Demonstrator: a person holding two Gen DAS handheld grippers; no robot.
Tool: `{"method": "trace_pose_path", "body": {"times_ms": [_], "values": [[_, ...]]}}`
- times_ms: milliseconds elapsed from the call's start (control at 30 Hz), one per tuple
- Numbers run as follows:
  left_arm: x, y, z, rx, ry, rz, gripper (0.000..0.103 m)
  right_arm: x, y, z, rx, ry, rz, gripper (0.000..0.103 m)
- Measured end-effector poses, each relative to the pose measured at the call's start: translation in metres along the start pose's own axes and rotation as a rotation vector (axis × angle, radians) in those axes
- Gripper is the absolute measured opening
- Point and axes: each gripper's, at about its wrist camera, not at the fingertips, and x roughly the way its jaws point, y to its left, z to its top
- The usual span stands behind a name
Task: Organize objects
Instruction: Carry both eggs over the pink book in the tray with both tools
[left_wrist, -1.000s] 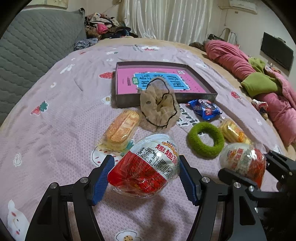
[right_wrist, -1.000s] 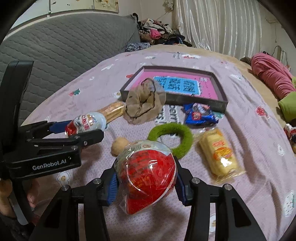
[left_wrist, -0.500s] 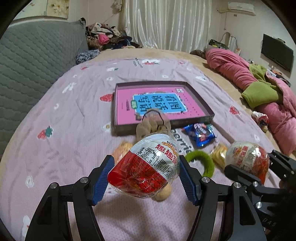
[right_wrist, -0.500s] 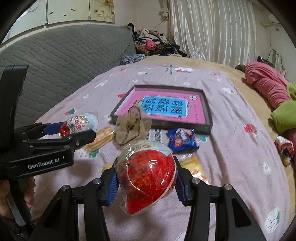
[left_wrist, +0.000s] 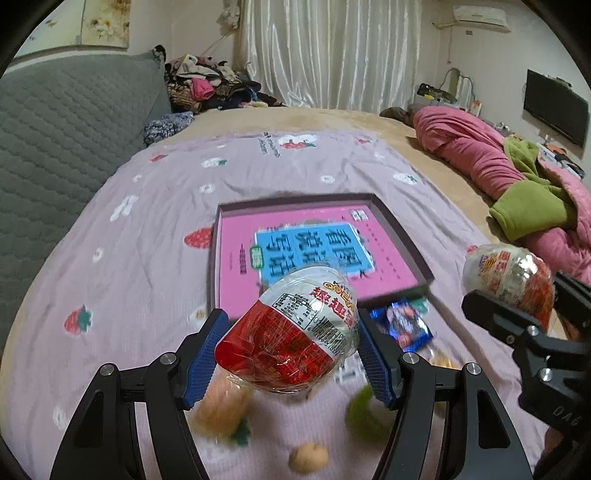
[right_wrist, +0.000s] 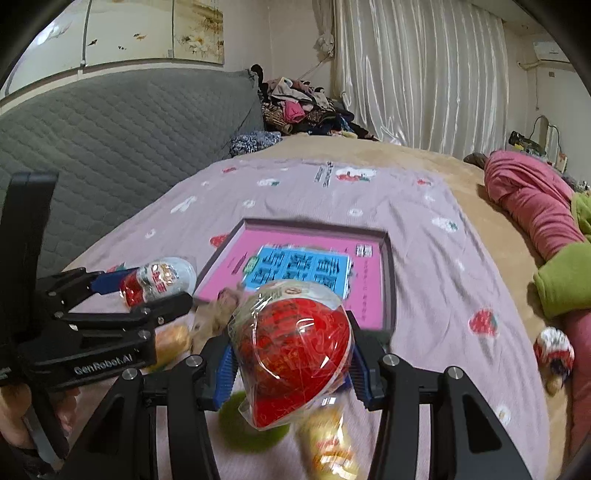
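While the left gripper (left_wrist: 291, 363) and right gripper (right_wrist: 290, 363) each clamp a wrapped snack egg (left_wrist: 291, 332) aloft at six o'clock of the pink tray (left_wrist: 423, 266), we judge them light, with slippery crinkly film (pinch the widest girth).

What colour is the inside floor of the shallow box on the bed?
Bright pink with a blue printed panel; the box shows best in the right wrist view.

A wide bed (left_wrist: 155, 236) fills the room, spread with a lilac sheet printed with strawberries and flowers over a tan blanket (left_wrist: 295, 118). A grey quilted headboard (left_wrist: 66, 122) runs along its left edge. White curtains (left_wrist: 332, 51) hang behind (softly glowing), clothes (left_wrist: 207, 85) piled at the far left corner, a dark television (left_wrist: 554, 107) on the right wall
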Motion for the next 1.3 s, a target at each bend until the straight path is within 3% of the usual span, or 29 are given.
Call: {"method": "trace_pose_path", "body": {"times_ms": [367, 700, 867, 1300], "values": [[0.062, 0.012, 0.073, -0.04, 0.004, 0.013, 0.071, 0.056, -0.036, 0.066, 0.0, 0.002, 0.008, 0.051], [0.133, 0.028, 0.104, -0.077, 0.056, 0.011, 0.071, 0.127, -0.066, 0.099, 0.007, 0.047, 0.036, 0.051], [0.172, 0.038, 0.111, -0.094, 0.101, 0.0, 0.071, 0.169, -0.072, 0.102, 0.018, 0.095, 0.058, 0.051], [0.228, 0.041, 0.111, -0.101, 0.178, -0.006, 0.071, 0.253, -0.087, 0.089, 0.039, 0.232, 0.027, 0.051]]}}
